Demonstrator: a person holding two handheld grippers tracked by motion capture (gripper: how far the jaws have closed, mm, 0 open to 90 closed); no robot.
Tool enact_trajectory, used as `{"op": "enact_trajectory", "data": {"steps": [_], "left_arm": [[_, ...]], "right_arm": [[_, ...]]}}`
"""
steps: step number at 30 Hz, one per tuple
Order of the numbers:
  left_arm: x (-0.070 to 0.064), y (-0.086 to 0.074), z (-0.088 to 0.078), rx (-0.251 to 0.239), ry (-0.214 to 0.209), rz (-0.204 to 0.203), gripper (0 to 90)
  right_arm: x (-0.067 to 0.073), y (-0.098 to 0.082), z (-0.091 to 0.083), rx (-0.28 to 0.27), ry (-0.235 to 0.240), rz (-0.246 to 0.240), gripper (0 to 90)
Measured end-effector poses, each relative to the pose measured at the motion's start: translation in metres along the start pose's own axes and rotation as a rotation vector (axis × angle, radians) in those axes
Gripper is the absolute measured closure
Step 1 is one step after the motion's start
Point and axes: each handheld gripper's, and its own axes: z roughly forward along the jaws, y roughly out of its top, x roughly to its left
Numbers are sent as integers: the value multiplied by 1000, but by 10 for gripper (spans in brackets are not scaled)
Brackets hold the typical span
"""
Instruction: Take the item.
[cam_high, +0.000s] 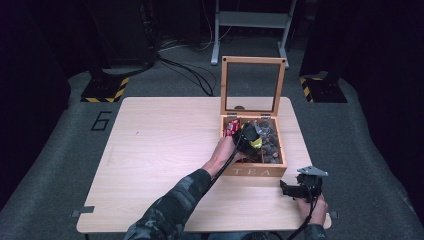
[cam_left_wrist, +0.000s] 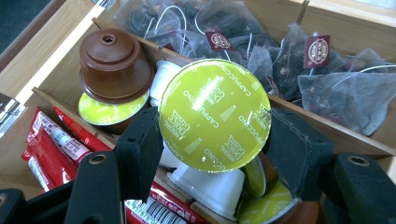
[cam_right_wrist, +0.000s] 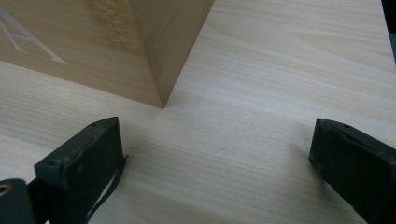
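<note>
A wooden tea box (cam_high: 253, 172) stands open on the right half of the table (cam_high: 160, 150). My left gripper (cam_high: 249, 135) reaches into it and is shut on a coffee capsule (cam_left_wrist: 215, 114) with a green "Cappuccino" foil lid. Its black pads (cam_left_wrist: 137, 151) press on the capsule's rim from both sides, and the lid faces the camera. The capsule (cam_high: 256, 143) is held just above the box's middle compartment. My right gripper (cam_high: 299, 188) rests near the table's front right corner and is open (cam_right_wrist: 215, 149) over bare wood, beside the box's corner (cam_right_wrist: 159, 70).
In the box lie a brown capsule (cam_left_wrist: 114, 65), a white capsule (cam_left_wrist: 210, 184), red sachets (cam_left_wrist: 51, 144) and several dark tea bags (cam_left_wrist: 327, 88). The glass-paned lid (cam_high: 253, 85) stands upright at the back. The table's right edge is close to my right gripper.
</note>
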Motion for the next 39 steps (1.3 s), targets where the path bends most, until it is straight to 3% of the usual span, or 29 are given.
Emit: {"op": "enact_trajectory", "data": {"steps": [15,39], "left_arm": [[1,-3,-18,-39,0,-11,375],[9,-20,-65,-107,38,-37,375]], "right_arm": [[0,0,0,-1,0,0,20],[0,0,0,0,0,-2,20]]}}
